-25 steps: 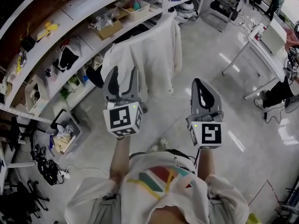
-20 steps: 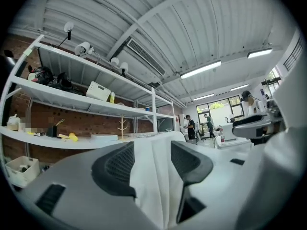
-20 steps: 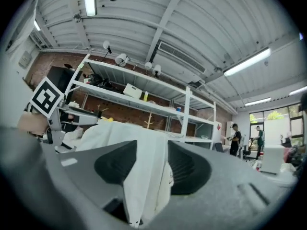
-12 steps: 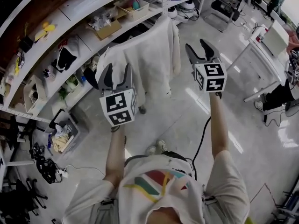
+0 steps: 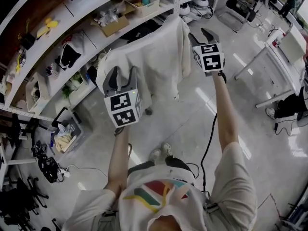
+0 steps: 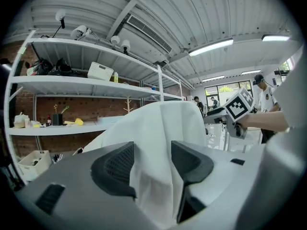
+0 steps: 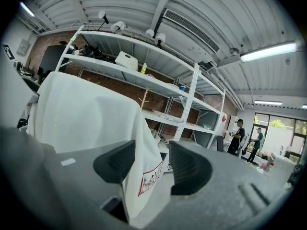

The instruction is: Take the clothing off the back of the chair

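A: Where's the clothing rn?

B: The white garment (image 5: 154,57) is draped over the chair back, upper centre of the head view. The back itself is hidden under the cloth. It sits in front of the shelving (image 5: 72,13), same spot as 1 s ago.

A: The right gripper (image 5: 202,33)?

B: Big change. It was at lower centre-right w/ jaws together. Now the arm's stretched out and it's at upper right, just beside the garment's right edge. Its jaws have just been opening, then narrowed a touch, and they stand apart. In its own view the cloth's edge shows in the gap, not pinched.

A: And the left gripper (image 5: 123,72)?

B: Moved less. It's at centre-left, over the garment's lower-left part. Jaws apart, as before. White cloth fills the gap btwn them in its view. Can't tell if it touches.
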{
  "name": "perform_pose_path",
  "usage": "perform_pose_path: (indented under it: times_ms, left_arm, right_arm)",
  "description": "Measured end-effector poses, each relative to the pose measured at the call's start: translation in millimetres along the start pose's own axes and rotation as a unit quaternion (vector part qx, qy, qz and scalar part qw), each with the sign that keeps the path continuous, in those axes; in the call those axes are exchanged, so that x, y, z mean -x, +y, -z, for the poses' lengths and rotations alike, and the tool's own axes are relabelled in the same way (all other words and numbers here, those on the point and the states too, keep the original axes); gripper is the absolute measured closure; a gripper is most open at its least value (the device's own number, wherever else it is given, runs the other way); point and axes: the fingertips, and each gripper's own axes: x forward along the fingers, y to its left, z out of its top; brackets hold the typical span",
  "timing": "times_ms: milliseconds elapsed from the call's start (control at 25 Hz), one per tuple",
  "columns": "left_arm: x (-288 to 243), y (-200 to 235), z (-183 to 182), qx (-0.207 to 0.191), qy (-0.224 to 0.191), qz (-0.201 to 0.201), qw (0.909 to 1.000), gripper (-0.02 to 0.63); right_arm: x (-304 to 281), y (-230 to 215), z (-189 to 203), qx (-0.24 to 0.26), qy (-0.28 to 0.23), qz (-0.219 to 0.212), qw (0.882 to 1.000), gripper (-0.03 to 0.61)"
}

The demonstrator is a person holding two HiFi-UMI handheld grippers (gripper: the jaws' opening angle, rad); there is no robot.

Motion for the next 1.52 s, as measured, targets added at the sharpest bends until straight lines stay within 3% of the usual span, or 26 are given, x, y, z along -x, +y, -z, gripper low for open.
perform_pose_path:
  times_ms: [400, 440, 480, 600, 800, 960, 1000, 1120, 1280, 1520]
  left_arm:
    - [-2.2, 5.4, 13.9, -0.011, 0.027, -0.010, 0.9995, 0.387]
    - [-2.2, 6.8, 14.6, -0.011, 0.029, -0.013, 0.9994, 0.401]
    - [-2.1, 8.0, 15.5, -0.011, 0.032, -0.016, 0.9993, 0.457]
    - [-3.0, 9.5, 16.2, -0.008, 0.036, -0.017, 0.9992, 0.513]
    - [-7.1, 7.3, 13.7, -0.011, 0.034, -0.015, 0.9992, 0.551]
    - [-8.6, 10.8, 13.3, -0.007, 0.032, -0.015, 0.9993, 0.556]
    - [-8.2, 10.8, 13.8, -0.006, 0.032, -0.015, 0.9994, 0.557]
    - [-6.1, 10.8, 13.9, -0.003, 0.028, -0.016, 0.9995, 0.557]
    - [-4.5, 17.2, 13.1, -0.003, 0.023, -0.018, 0.9996, 0.557]
    - [-0.5, 28.2, 10.3, -0.006, 0.020, -0.032, 0.9993, 0.557]
  right_arm:
    - [-45.2, 8.8, 34.5, 0.003, 0.046, -0.033, 0.998, 0.377]
    - [-48.0, 10.2, 37.3, 0.004, 0.048, -0.036, 0.998, 0.379]
    - [-49.8, 12.3, 38.6, 0.005, 0.049, -0.040, 0.998, 0.379]
    - [-52.2, 20.3, 37.3, 0.004, 0.042, -0.051, 0.998, 0.379]
    - [-45.7, 29.3, 33.9, -0.001, 0.031, -0.067, 0.997, 0.376]
    - [-57.8, 30.4, 39.5, 0.008, 0.048, -0.056, 0.997, 0.377]
    - [-59.4, 28.9, 41.8, 0.005, 0.052, -0.049, 0.997, 0.390]
    - [-59.0, 22.2, 46.1, 0.006, 0.062, -0.017, 0.998, 0.525]
    - [-56.0, 23.0, 46.3, 0.009, 0.067, -0.004, 0.998, 0.566]
    - [-44.0, 24.1, 47.3, 0.007, 0.070, -0.001, 0.998, 0.571]
